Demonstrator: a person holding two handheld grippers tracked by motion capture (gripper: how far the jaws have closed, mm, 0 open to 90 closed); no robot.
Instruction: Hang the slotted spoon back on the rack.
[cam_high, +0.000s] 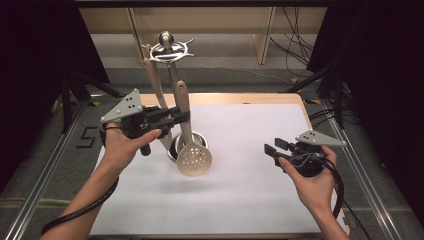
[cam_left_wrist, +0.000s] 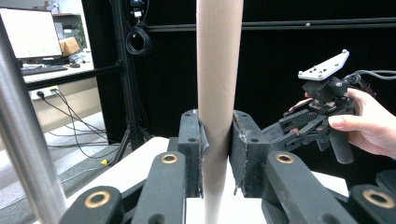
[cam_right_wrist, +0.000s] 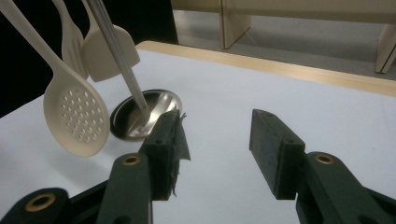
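Gripping the skimmer (cam_high: 192, 150) by its handle, left gripper (cam_high: 181, 117) clamped tight to free it from the rack (cam_high: 170, 50) at 12 o'clock; right gripper (cam_high: 272, 149) wide, empty, waiting at 3 o'clock.

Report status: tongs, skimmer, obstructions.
Left tongs clamped on skimmer handle. Right tongs open, empty. Skimmer hangs beside rack; spatulas close behind.

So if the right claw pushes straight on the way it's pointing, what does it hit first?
Probably nothing nearby: bare white table sheet lies ahead of the open right claw. The utensil stand's metal base and the slotted spoon sit off to its left; depth is uncertain.
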